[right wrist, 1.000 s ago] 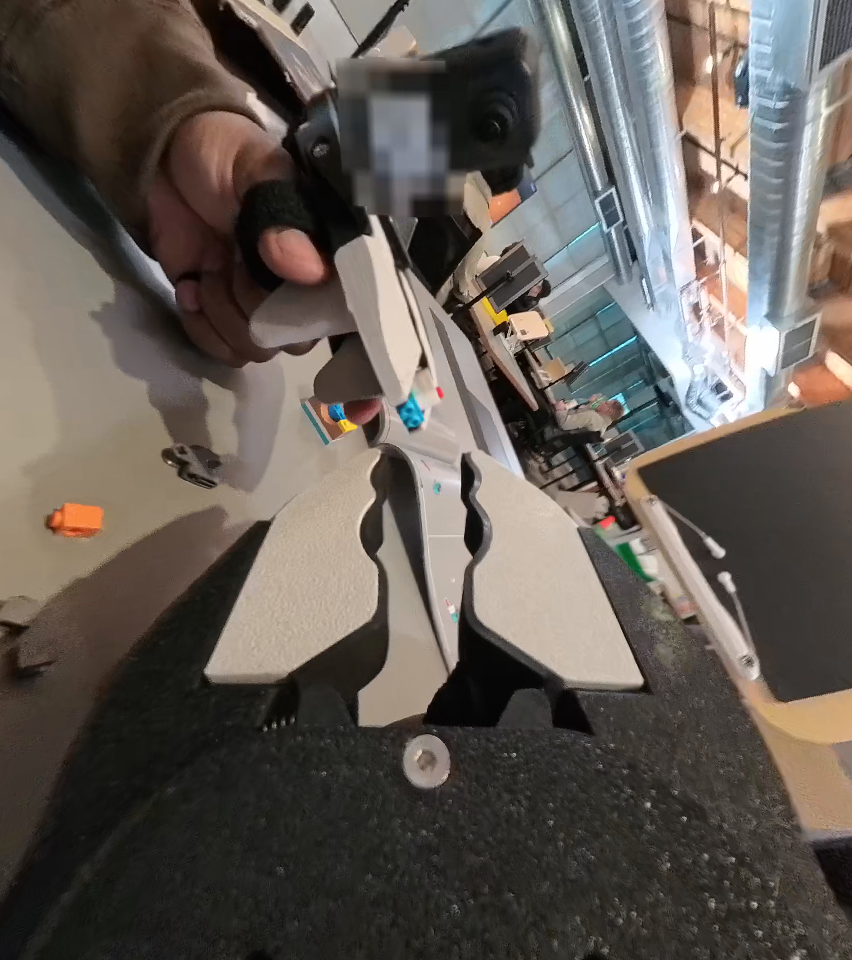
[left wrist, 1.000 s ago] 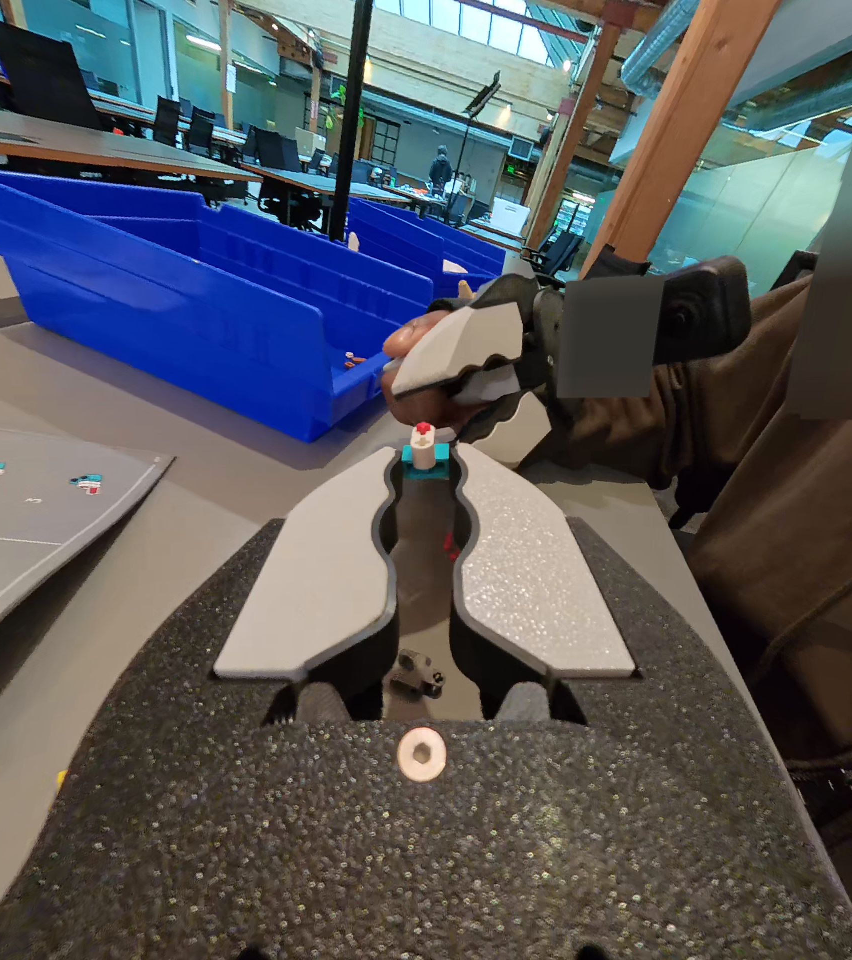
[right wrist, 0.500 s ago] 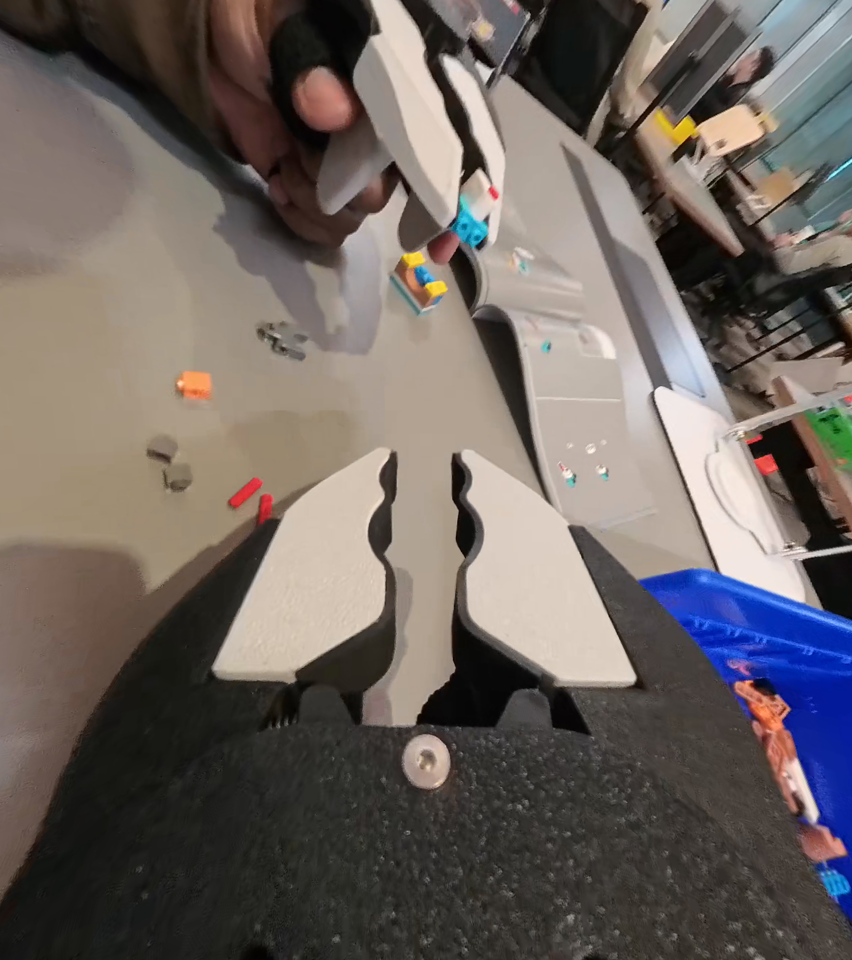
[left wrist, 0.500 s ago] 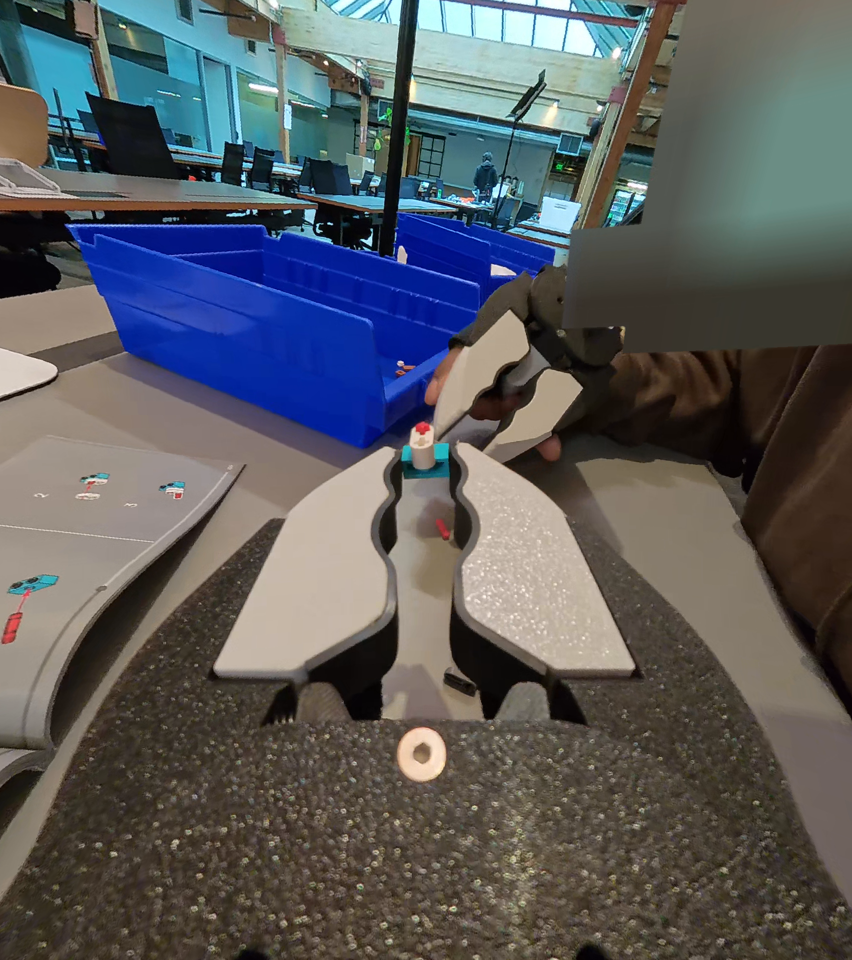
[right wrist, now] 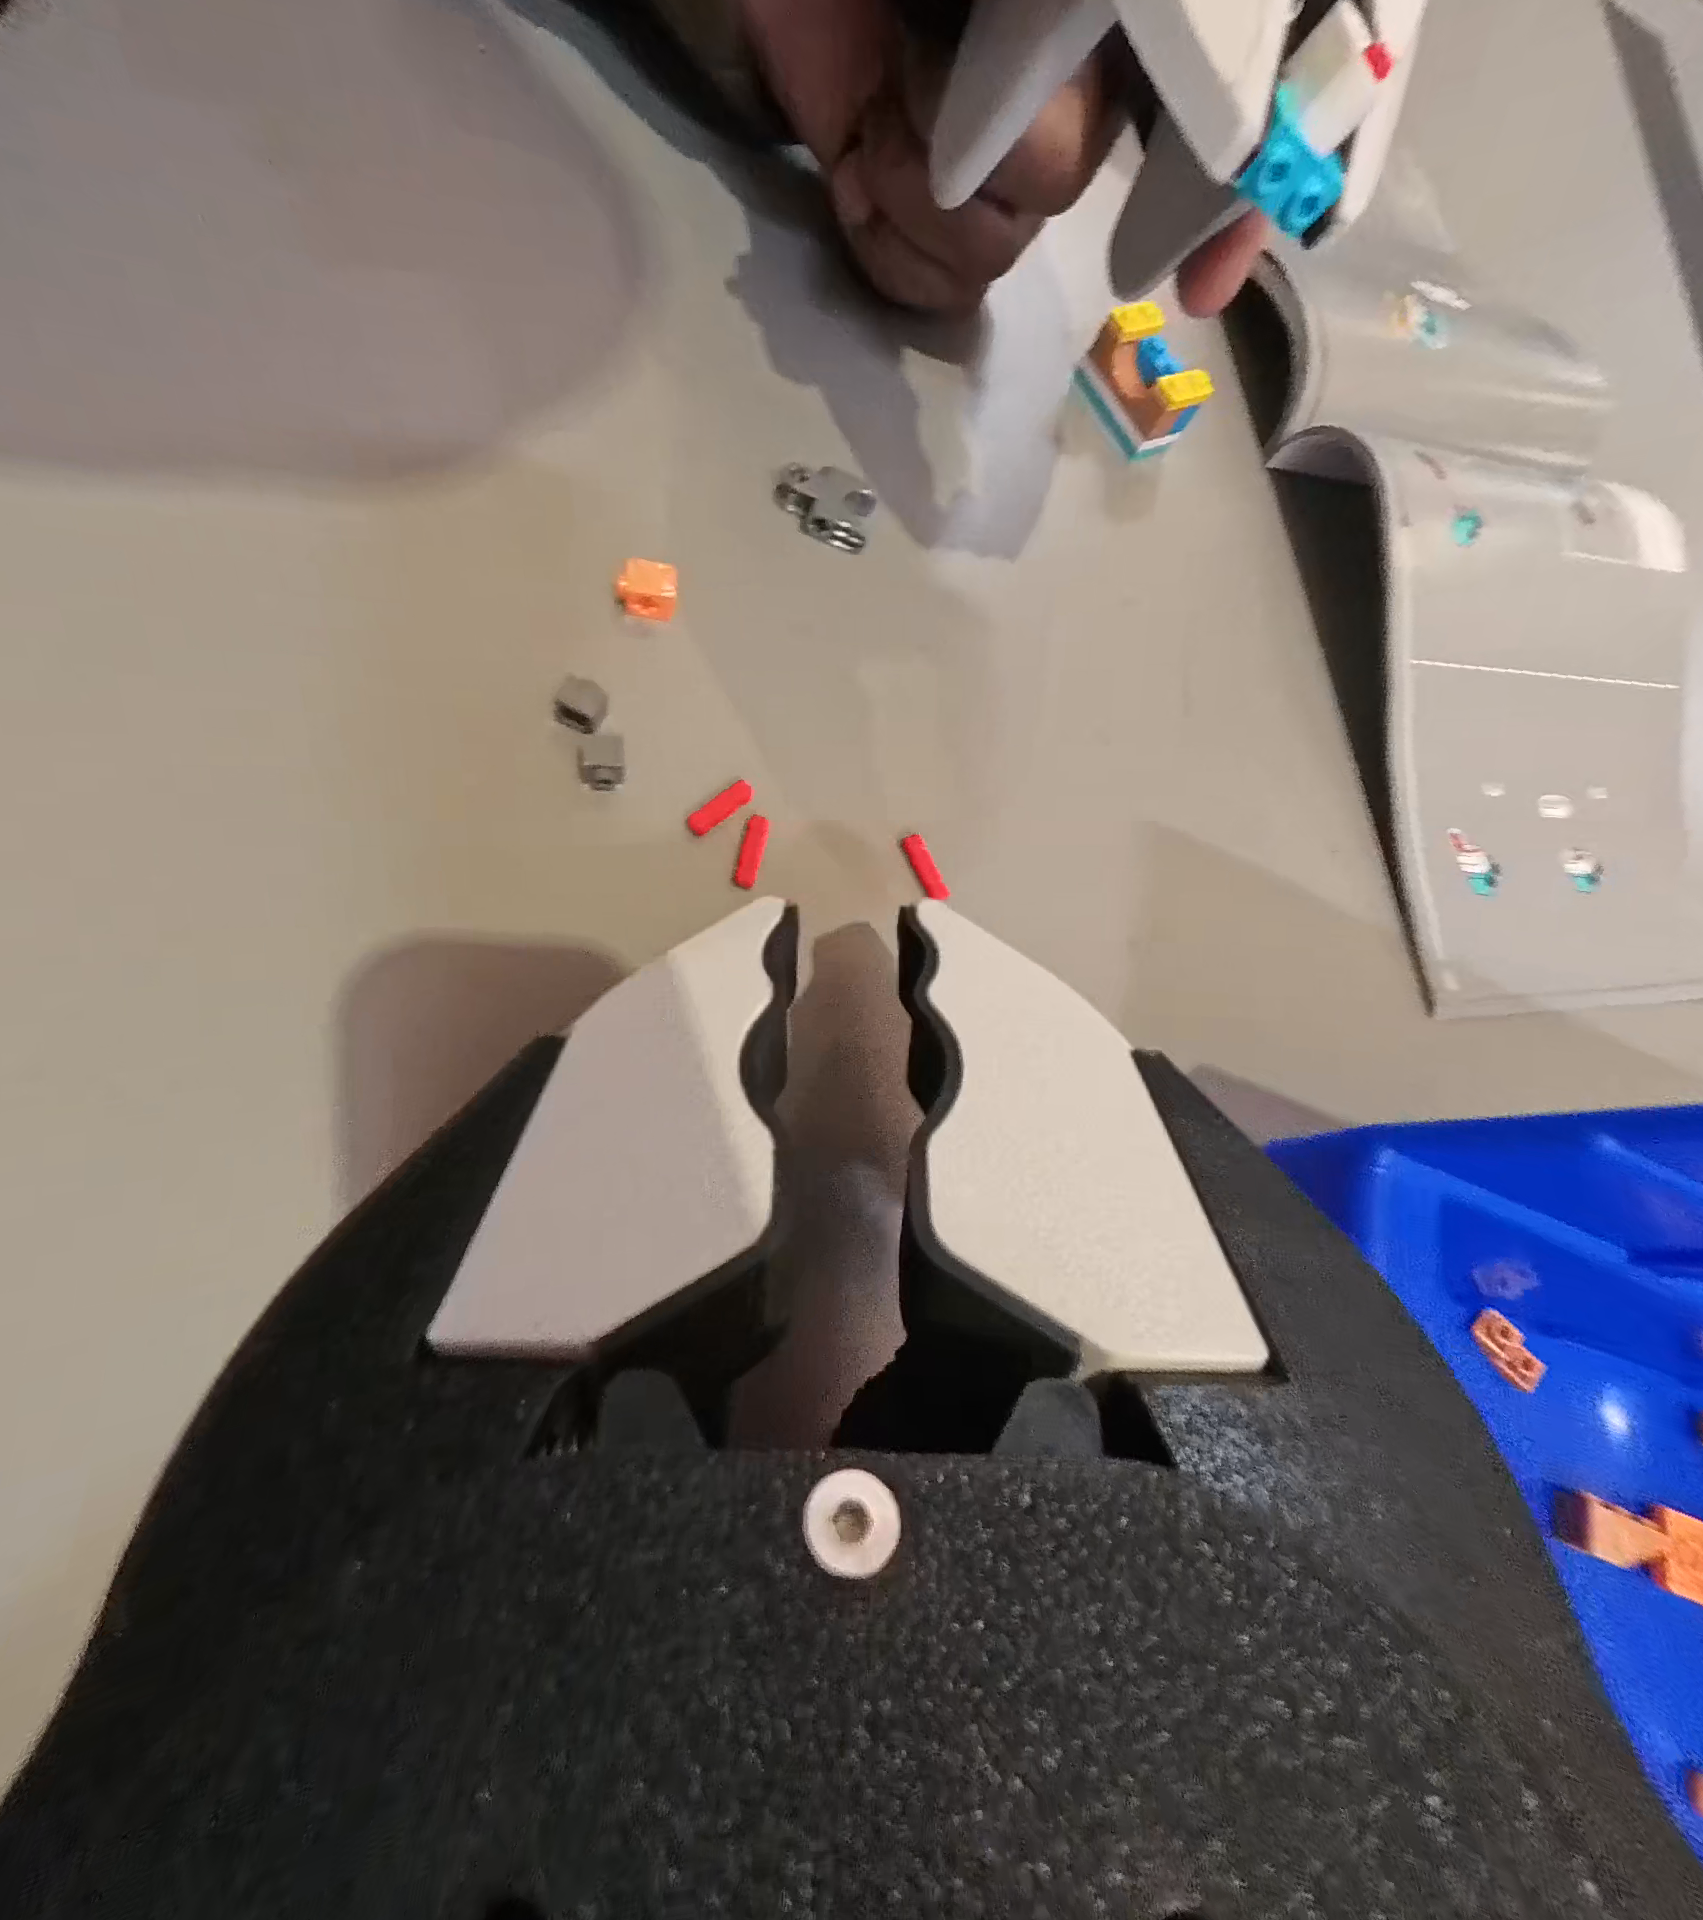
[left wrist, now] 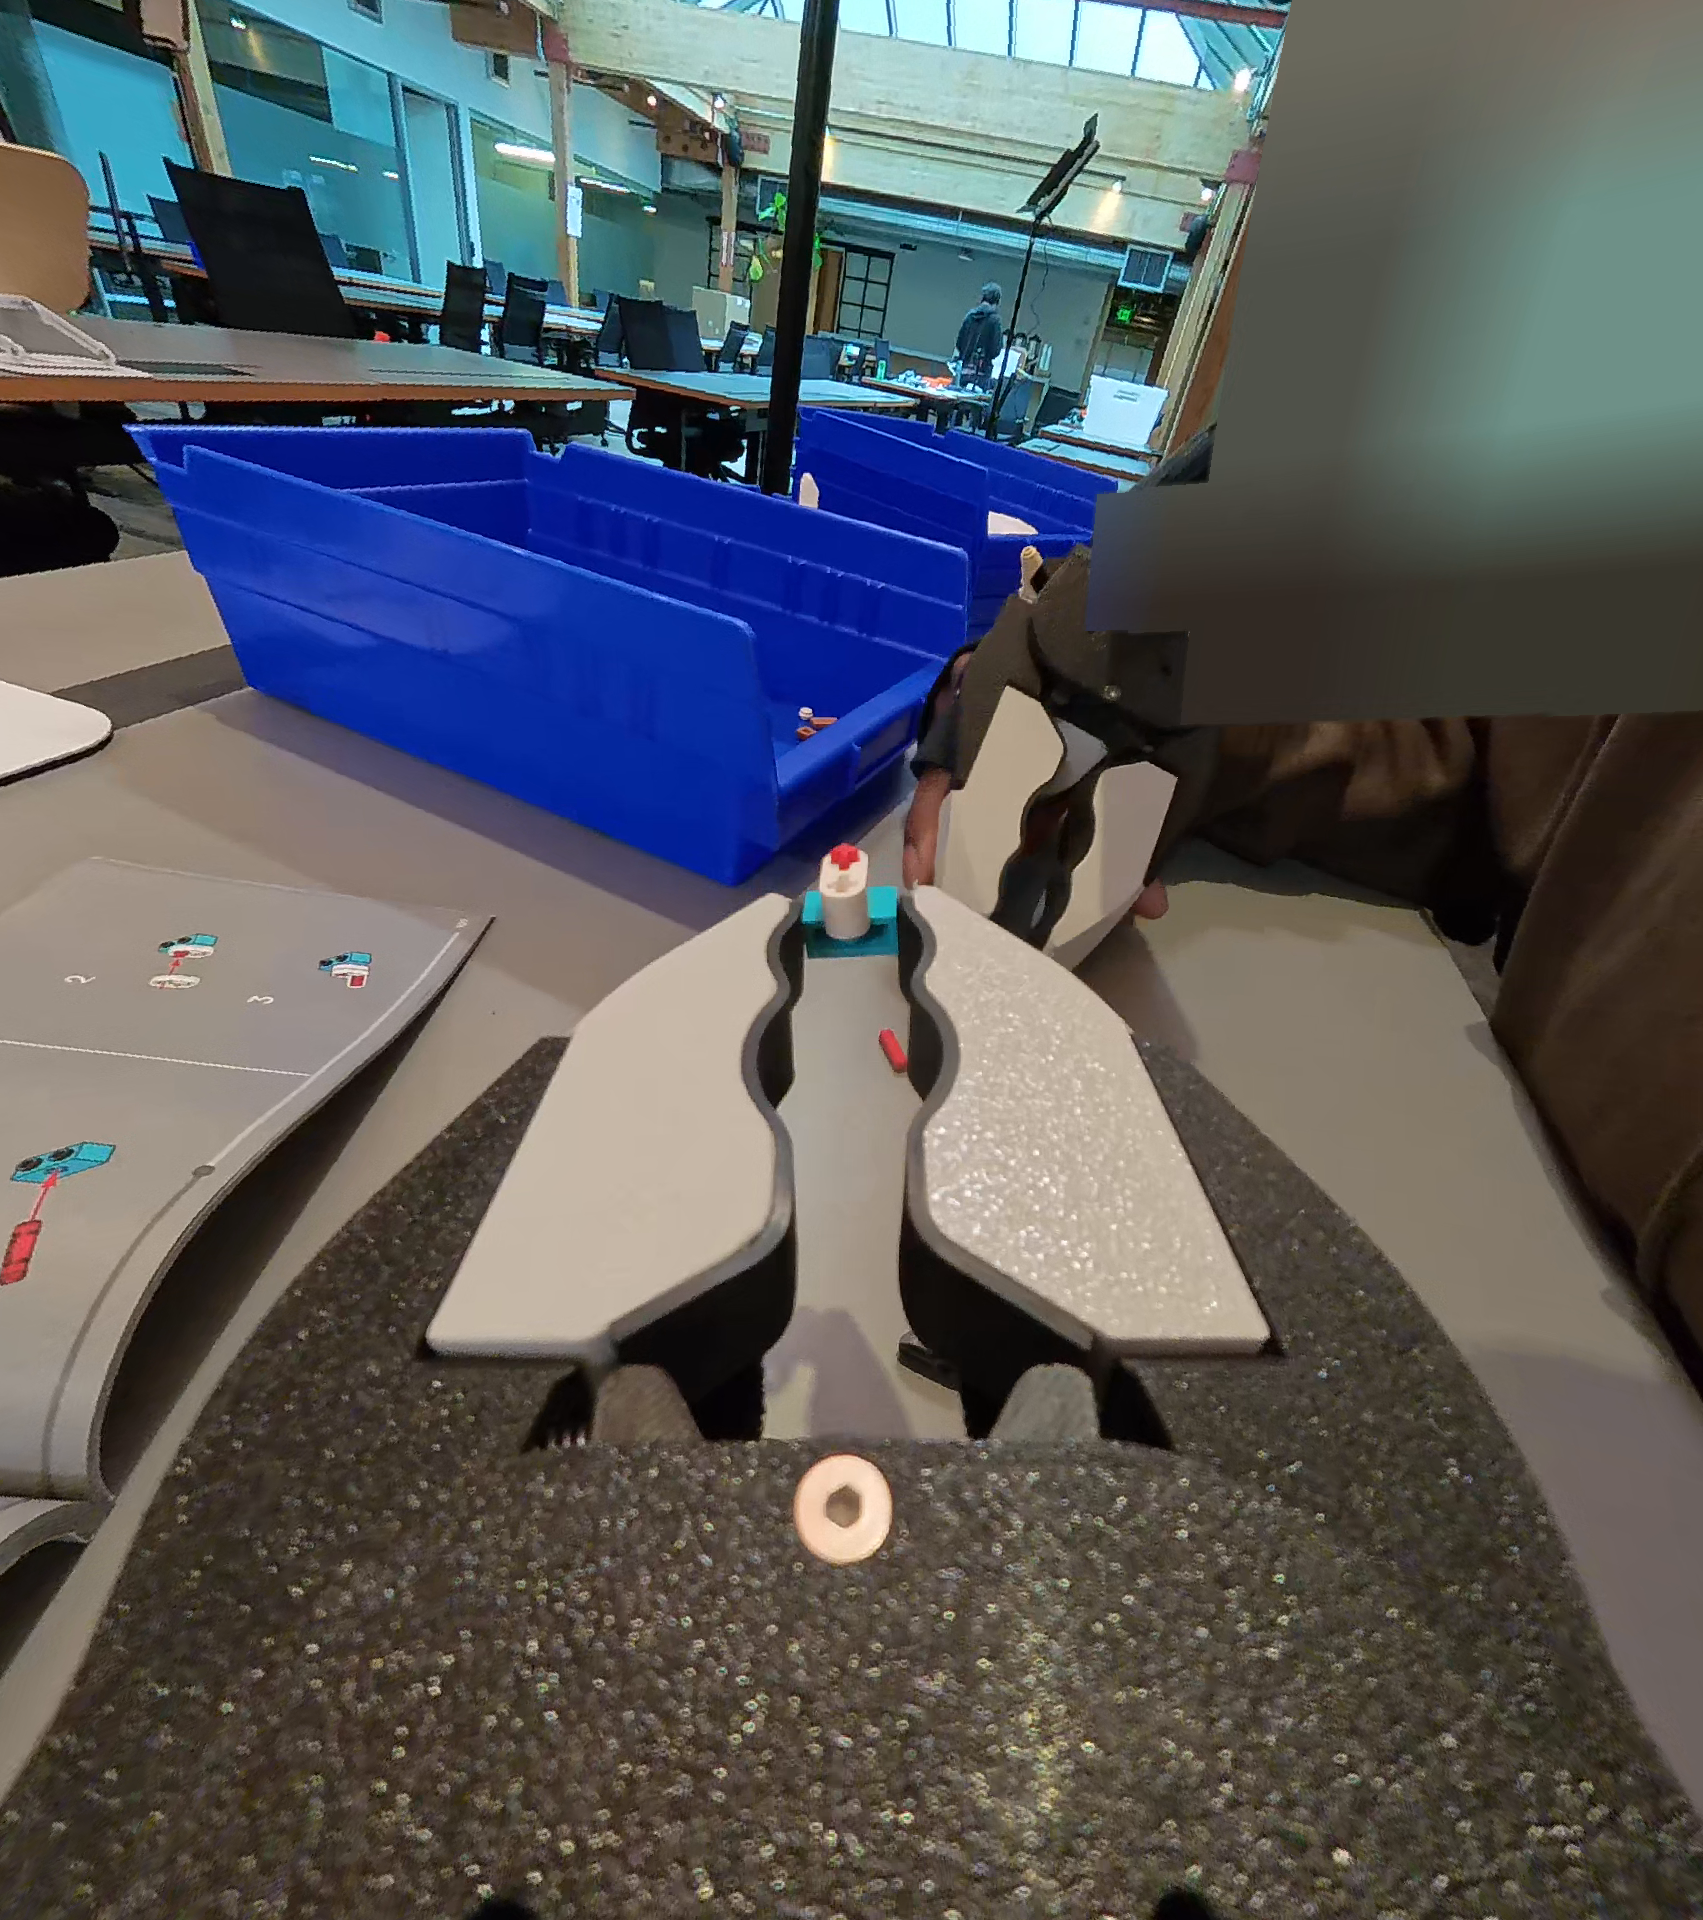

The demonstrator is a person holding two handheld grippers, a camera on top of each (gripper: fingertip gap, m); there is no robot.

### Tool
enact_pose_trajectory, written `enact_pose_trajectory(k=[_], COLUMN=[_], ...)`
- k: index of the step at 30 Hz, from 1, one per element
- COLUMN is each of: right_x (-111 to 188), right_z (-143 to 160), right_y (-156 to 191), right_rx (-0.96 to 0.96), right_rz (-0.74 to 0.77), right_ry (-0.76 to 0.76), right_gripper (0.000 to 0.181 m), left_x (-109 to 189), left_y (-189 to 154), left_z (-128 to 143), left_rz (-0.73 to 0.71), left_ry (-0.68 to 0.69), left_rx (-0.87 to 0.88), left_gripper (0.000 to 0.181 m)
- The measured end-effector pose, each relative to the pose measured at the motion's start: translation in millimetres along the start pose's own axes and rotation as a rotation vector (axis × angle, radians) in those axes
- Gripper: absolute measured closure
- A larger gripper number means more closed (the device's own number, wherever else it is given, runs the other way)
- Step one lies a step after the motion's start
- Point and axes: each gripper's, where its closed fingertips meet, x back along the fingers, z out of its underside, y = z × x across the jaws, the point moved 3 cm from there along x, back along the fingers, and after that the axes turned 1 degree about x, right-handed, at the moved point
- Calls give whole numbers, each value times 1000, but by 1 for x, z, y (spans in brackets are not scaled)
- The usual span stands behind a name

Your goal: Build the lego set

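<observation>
Left gripper (left wrist: pixel 849 920) fingers clenched on a small sub-assembly (left wrist: pixel 848 912): teal brick with a white cylinder and a red stud on top, held at the fingertips above the grey table (left wrist: pixel 1294 1039). In the right wrist view the same piece (right wrist: pixel 1309 145) sits at top right, off the table. Right gripper (right wrist: pixel 847 914) fingers released, a narrow gap with nothing in it, tips low over the table just beside one red bar (right wrist: pixel 924 867). Two more red bars (right wrist: pixel 731 819) lie near, left of it. Farther out: two grey bits (right wrist: pixel 589 727), an orange brick (right wrist: pixel 646 588), a grey clip piece (right wrist: pixel 825 503), a yellow-orange-blue partial build (right wrist: pixel 1143 381). Open instruction booklet (right wrist: pixel 1543 727) to the right, blue bin (right wrist: pixel 1605 1299) with orange pieces beside it.
</observation>
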Motion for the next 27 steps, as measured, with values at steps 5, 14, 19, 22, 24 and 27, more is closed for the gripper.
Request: enact_pose_trajectory(k=[5,14,19,22,24,27], right_x=[-4,-16,-20,-22,-23,-25], right_z=[-3,0,0,-1,-2,-4], right_y=[14,15,15,15,16,17], right_rx=[-29,-73,-120,-144,-147,-138], right_rz=[-106,-101,-104,-110,-111,-107], right_ry=[6,76,97,109,111,111], right_gripper=[163,164,170,174,177,177], left_x=[-1,-9,-12,-12,-12,-13], left_y=[-3,-11,-15,-16,-16,-18], left_z=[1,14,18,19,19,20], left_rz=[-1,6,3,2,3,7], left_ry=[17,131,164,171,175,184], left_rx=[-20,-108,-157,-171,-176,-188], left_gripper=[164,164,164,164,164,164])
